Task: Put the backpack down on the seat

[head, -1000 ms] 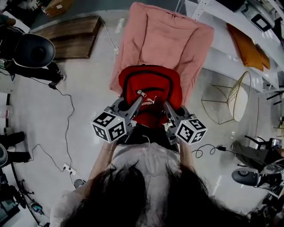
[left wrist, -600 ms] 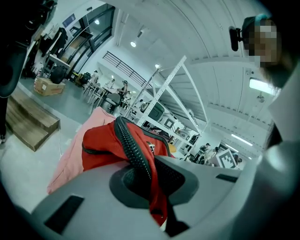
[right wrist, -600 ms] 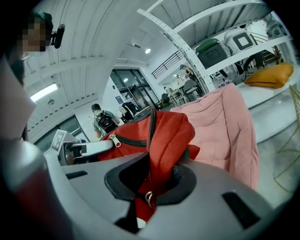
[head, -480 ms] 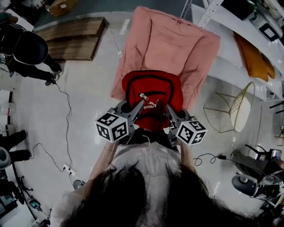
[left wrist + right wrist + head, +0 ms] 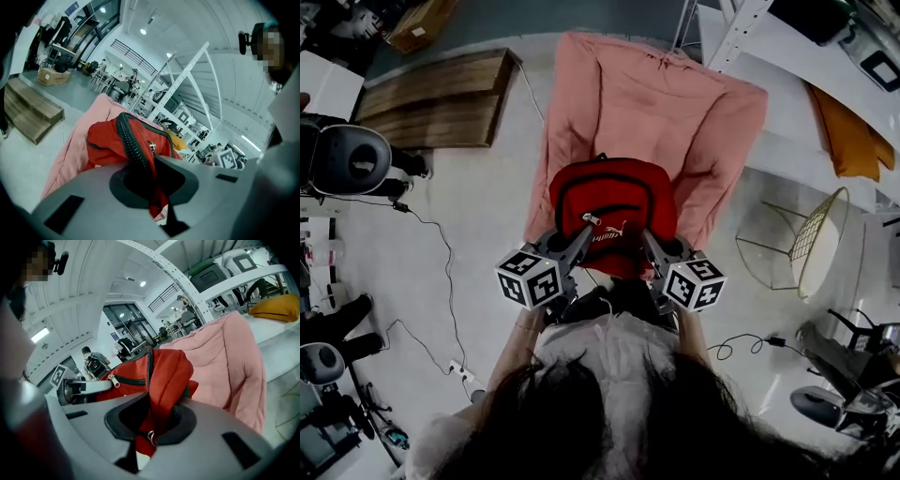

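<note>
Since a second ago the backpack (image 5: 614,202) has stayed clamped in both tools, and it sits slightly lower in the head view, still over the near edge of the pink seat (image 5: 675,103). Left hand-held gripper (image 5: 581,236) has its jaws pinched narrow on red fabric beside the black zip. Right hand-held gripper (image 5: 649,244) is likewise closed tight on a fold of red fabric, a small metal ring showing at the jaws. Between them the backpack lies with its front pocket up and its far end toward the seat back. Whether it rests on the cushion or hangs just above it cannot be told.
</note>
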Demonstrator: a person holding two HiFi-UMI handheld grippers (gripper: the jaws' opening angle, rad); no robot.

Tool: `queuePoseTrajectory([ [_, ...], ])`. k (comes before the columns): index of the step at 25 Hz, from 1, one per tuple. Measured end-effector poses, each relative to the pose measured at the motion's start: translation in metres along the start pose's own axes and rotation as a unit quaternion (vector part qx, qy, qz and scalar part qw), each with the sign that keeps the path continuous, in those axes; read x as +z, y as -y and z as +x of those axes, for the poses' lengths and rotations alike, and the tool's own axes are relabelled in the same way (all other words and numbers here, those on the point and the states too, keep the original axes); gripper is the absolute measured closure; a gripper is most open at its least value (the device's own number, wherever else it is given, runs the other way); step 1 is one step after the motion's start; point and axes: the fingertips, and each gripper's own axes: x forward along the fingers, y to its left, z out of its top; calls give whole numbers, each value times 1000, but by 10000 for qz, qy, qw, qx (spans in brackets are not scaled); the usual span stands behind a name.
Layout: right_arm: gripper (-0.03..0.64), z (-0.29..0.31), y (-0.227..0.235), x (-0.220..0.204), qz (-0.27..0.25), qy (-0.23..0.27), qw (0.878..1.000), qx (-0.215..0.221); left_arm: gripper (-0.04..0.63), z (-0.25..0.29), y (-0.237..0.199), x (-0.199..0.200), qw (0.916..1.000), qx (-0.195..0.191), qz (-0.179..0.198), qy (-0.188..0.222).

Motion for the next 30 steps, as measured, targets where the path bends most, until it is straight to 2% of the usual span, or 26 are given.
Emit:
queuePoseTrajectory([
  [8,563,40,65,4,318,-243,9990,-199,554,78,-41,7,9971,121,95,-750],
  [13,561,59,105,1,642,-329,9967,-367,554,127,-64,7,9926,120,273,-1174],
  [16,561,72,130,-6,757,-463,9948,-499,554,154,-82,-2,9896,135,251,-1413],
  [22,561,102,178,-35,1027,-865,9886,-677,554,196,-134,-41,9776,382,135,-2066],
  [26,561,123,189,-53,1410,-1097,9827,-479,554,210,-169,-57,9714,588,-160,-2296],
  [30,561,137,202,-70,1431,-1285,9804,-419,552,220,-197,-72,9648,677,-169,-2535],
])
